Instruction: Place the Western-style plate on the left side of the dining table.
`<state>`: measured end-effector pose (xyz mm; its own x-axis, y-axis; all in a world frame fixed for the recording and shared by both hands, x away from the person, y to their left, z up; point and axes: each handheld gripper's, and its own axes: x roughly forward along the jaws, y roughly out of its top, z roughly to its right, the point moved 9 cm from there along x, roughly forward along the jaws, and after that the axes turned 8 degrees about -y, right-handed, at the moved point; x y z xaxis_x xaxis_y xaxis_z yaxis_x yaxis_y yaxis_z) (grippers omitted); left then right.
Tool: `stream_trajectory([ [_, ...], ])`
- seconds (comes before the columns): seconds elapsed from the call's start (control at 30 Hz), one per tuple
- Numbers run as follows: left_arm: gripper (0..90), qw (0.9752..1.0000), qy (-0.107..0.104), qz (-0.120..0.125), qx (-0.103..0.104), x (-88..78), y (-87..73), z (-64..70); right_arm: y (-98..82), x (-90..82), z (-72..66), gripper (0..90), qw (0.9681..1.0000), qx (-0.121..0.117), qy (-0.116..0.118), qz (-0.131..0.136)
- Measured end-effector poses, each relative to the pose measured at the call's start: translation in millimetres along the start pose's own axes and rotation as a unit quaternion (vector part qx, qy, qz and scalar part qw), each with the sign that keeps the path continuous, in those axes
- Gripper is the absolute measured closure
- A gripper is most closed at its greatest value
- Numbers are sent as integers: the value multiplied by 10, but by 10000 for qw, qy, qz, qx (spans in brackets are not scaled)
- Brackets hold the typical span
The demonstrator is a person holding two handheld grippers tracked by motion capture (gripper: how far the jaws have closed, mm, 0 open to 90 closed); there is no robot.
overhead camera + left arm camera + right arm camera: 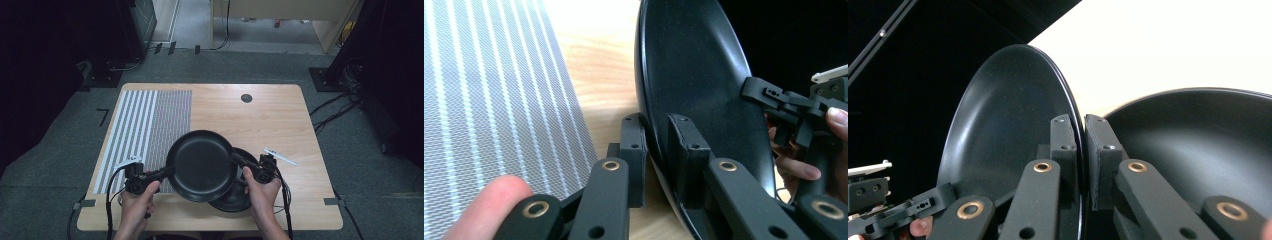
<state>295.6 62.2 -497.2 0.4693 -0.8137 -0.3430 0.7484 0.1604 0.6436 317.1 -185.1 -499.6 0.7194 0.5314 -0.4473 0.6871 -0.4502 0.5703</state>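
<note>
On the left part of the light wooden table (280, 107) lies a grey-and-white striped and meshed mat (145, 125); every place below is told from the round black shallow plate (202, 165), which hangs over the table's near middle, its left side above the mat's near right corner.

At the plate's left edge the left gripper (167, 172) comes in from the person's left hand (137, 197). In the left gripper view its jaws (656, 150) straddle the plate's (704, 85) rim, one pad on each face, pinching it.

Under the plate's right near side, partly covered by it, a second round black dish (235, 197) rests on the table.

At the plate's right edge the right gripper (237, 160) reaches in from the right hand (262, 192). In the right gripper view its jaws (1083, 145) are pressed onto the plate's (1003, 130) thin rim, with the second dish (1198, 145) just beyond.

Right of the plate, near the right gripper, a small white strip (280, 156) lies on the wood. Well beyond the plate, near the far edge, sits a dark round cable hole (246, 98).
</note>
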Motion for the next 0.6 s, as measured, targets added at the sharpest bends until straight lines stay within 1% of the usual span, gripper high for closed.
stream_trajectory([
  [0.07, 788, 9999, 33, 97, -15, -77, 58, -35, 9, 61, -65, 841, 10000, -16, 24, -39],
  [0.1, 790, 9999, 33, 97, -15, -77, 58, -35, 9, 61, -65, 841, 10000, -16, 24, -39],
  [0.17, 792, 9998, 90, 185, -46, -160, 118, -70, 13, 167, -168, 839, 9999, -38, 91, -122],
  [0.2, 793, 9996, 119, 230, -60, -196, 142, -83, 13, 192, -193, 839, 9998, -41, 106, -140],
  [0.23, 794, 9996, 119, 230, -60, -196, 142, -83, 13, 192, -193, 839, 9998, -41, 106, -140],
  [0.27, 796, 9994, 159, 287, -78, -240, 173, -99, 15, 267, -273, 838, 9997, -51, 166, -199],
  [0.3, 797, 9991, 218, 356, -104, -302, 215, -121, 15, 293, -299, 838, 9996, -64, 178, -212],
  [0.43, 803, 9980, 332, 493, -193, -432, 296, -211, 14, 438, -443, 836, 9992, -64, 262, -305],
  [0.47, 804, 9980, 332, 493, -193, -432, 296, -211, 14, 438, -443, 836, 9992, -64, 262, -305],
  [0.5, 804, 9978, 341, 531, -215, -474, 315, -246, 12, 473, -479, 836, 9991, -72, 266, -333],
  [0.53, 806, 9973, 337, 591, -263, -528, 345, -298, 11, 556, -558, 834, 9988, -94, 306, -375],
  [0.6, 808, 9969, 376, 621, -292, -575, 382, -360, 14, 622, -618, 833, 9985, -75, 330, -422],
])
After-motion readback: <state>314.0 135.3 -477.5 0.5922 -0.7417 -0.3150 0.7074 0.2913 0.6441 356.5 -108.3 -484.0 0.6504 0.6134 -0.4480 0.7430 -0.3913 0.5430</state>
